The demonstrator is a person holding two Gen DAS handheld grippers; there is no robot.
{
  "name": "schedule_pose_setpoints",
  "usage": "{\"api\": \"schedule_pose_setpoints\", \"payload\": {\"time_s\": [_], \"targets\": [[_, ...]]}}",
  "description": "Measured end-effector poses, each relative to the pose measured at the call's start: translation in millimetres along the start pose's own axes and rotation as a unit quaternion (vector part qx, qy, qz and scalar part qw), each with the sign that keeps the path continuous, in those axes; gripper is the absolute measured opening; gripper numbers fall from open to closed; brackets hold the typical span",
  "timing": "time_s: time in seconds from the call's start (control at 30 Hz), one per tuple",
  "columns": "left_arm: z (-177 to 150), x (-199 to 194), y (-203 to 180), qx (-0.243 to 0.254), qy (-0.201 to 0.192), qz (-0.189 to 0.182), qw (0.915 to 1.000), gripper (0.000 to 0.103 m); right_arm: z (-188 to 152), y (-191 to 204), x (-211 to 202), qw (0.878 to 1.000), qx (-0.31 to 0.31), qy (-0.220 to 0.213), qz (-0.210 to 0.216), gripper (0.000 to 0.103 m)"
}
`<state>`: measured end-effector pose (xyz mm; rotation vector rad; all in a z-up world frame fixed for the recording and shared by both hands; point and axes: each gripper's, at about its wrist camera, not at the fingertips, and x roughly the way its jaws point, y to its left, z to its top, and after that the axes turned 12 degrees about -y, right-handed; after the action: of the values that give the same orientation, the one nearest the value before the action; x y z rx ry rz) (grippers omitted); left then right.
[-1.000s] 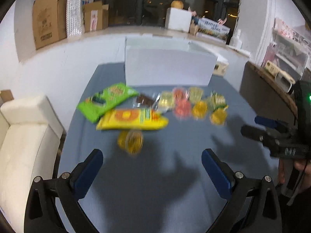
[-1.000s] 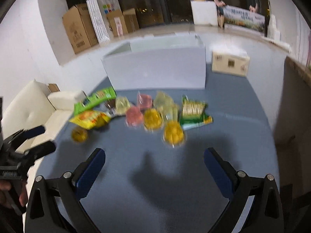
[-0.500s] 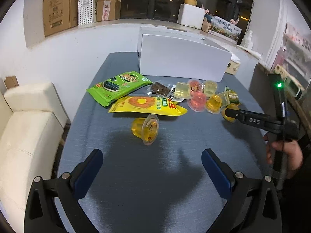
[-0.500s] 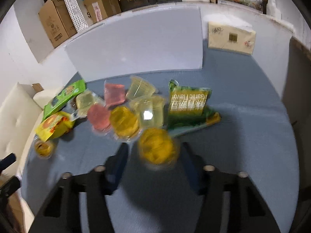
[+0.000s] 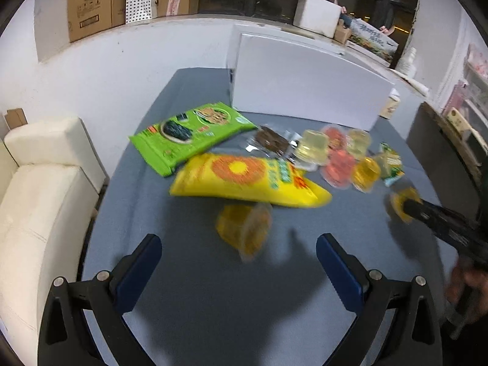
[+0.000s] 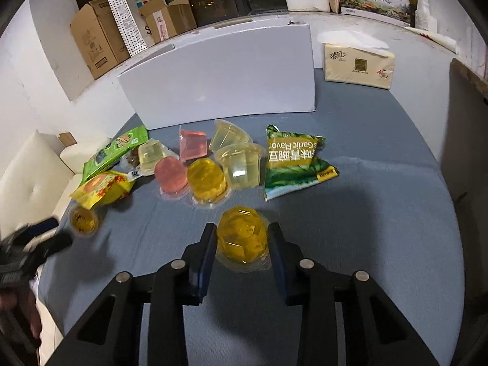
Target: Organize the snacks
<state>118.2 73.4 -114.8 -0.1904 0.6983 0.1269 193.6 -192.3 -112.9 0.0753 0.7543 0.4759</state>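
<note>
My right gripper point(image 6: 242, 233) is shut on a yellow jelly cup point(image 6: 242, 238) on the blue table; it also shows at the right of the left wrist view point(image 5: 402, 202). My left gripper point(image 5: 239, 245) is open, just short of another yellow jelly cup point(image 5: 244, 228) lying on its side. Behind lie a yellow snack bag point(image 5: 244, 180), a green seaweed bag point(image 5: 189, 134), a brown wrapped snack point(image 5: 271, 140), a green garlic-flavour bag point(image 6: 292, 158) and several jelly cups point(image 6: 207, 180). A white box point(image 6: 225, 76) stands at the back.
A tissue pack point(image 6: 358, 62) sits at the table's back right. A white sofa point(image 5: 36, 201) is left of the table. Cardboard boxes point(image 6: 94, 39) stand on the ledge behind. A dark cabinet point(image 6: 469, 158) borders the right edge.
My right gripper has closed its jaws onto the yellow jelly cup. My left gripper has moved forward toward the tipped yellow cup and stays open.
</note>
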Motion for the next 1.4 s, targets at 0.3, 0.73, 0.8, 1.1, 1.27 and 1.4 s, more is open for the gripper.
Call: {"api": "schedule_pose_setpoints", "payload": {"time_s": [0.3,0.73,0.8,1.1,1.27,1.4], "targets": [[-6,30,5,0.011,0.030,0.006,0.9995,0.083,-6,-1,-35,1.000,0.009,-0.020,0.012,0.037],[-19,3,-11,0.004,0.021,-0.060,0.9980,0.036,-17,15,-49,0.999,0.012,-0.024,0.037,0.037],[-19,-6,-17,0.007,0.016,-0.066,0.9977,0.036,-16,17,-52,0.999,0.012,-0.027,0.040,0.037],[18,-48,-57,0.040,-0.041,-0.104,0.9929,0.036,3,29,-74,0.996,0.000,-0.062,0.058,0.037],[54,-51,-75,0.054,-0.068,-0.115,0.9896,0.036,26,28,-76,0.995,-0.003,-0.077,0.060,0.037],[86,-45,-87,0.062,-0.085,-0.119,0.9872,0.036,54,27,-73,0.994,-0.012,-0.093,0.055,0.037]]}}
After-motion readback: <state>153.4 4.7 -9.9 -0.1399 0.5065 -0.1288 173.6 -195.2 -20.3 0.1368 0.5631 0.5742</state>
